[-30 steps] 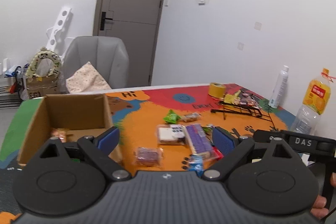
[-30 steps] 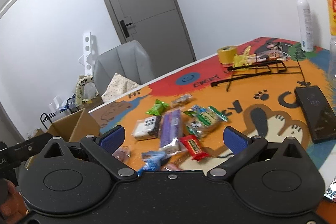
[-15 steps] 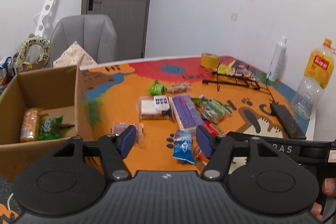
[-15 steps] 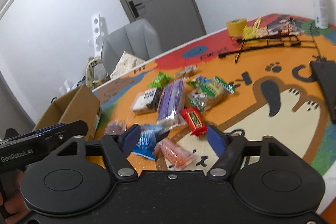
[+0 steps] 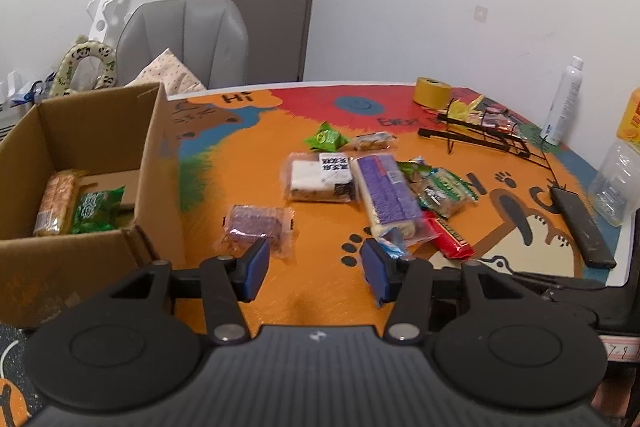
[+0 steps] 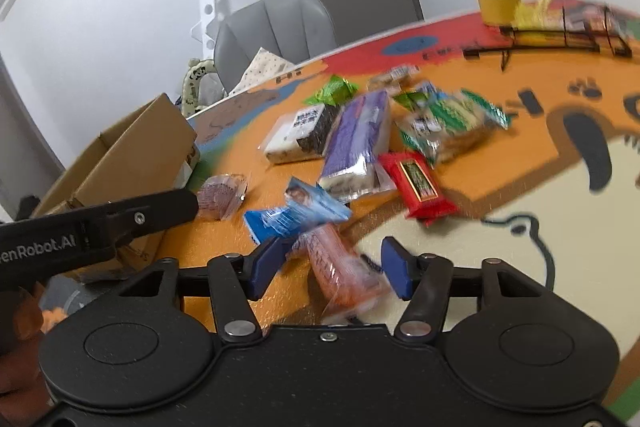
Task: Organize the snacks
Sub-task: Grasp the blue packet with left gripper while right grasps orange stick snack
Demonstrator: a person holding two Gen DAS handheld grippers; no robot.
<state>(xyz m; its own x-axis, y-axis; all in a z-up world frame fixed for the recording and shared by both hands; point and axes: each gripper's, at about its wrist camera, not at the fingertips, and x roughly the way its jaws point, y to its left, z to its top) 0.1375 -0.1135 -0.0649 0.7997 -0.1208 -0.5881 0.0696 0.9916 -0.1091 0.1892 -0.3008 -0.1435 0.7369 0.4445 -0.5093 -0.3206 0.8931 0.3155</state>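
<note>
Snacks (image 5: 384, 195) lie scattered beside box (image 5: 156, 163).

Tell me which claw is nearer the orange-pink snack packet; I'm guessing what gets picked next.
Right. The right claw has the orange-pink snack packet lying between its closing jaws, pads apparently not yet pressing. The left claw, also closing, hovers over bare mat beside the box.

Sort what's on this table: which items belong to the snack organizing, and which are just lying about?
Part of the job:
cardboard box
purple wafer pack
red bar
green candy
blue packet
orange-pink packet, between the open pads of the right hand-held gripper

Just lying about:
tape roll
white spray bottle
black phone
</note>
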